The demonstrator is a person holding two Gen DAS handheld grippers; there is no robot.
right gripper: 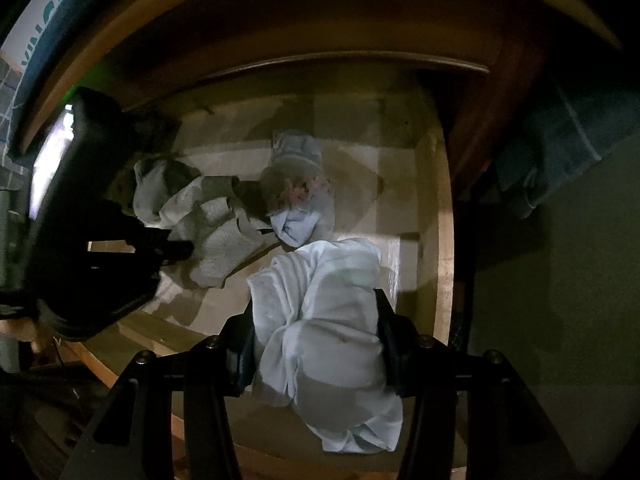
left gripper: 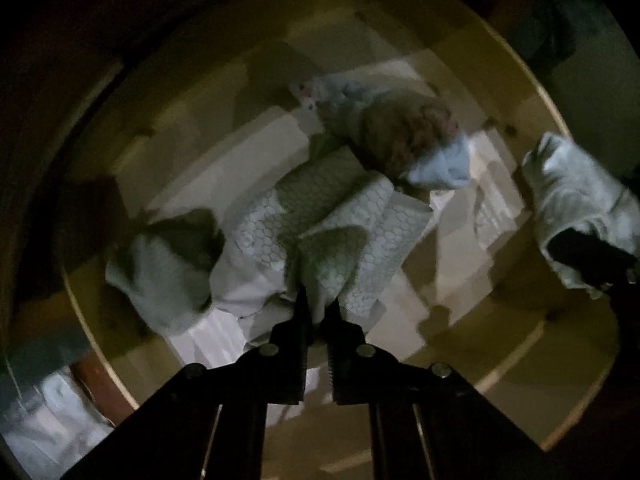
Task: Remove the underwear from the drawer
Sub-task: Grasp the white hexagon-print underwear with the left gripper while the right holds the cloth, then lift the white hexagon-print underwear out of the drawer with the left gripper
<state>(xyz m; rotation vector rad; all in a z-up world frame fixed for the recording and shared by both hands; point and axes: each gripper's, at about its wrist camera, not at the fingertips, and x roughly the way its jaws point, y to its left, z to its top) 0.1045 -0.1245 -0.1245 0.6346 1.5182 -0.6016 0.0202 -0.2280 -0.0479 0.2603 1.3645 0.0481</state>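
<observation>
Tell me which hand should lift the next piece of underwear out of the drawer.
Left, probably: the left gripper is pinched on the patterned underwear in the drawer. The right gripper already holds a white garment.

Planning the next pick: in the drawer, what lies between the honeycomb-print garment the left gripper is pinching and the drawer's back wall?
In the left wrist view, a bundled brownish-and-light-blue garment lies between the honeycomb-print garment and the back wall.

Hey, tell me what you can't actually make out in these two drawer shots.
- Left wrist view: how much of the honeycomb-print underwear the left hand-held gripper pinches; its fingers cover it.
- Right wrist view: the white underwear's shape; it is bunched in the right hand-held gripper.
- Right wrist view: the drawer's left end, behind the left hand-held gripper.
</observation>
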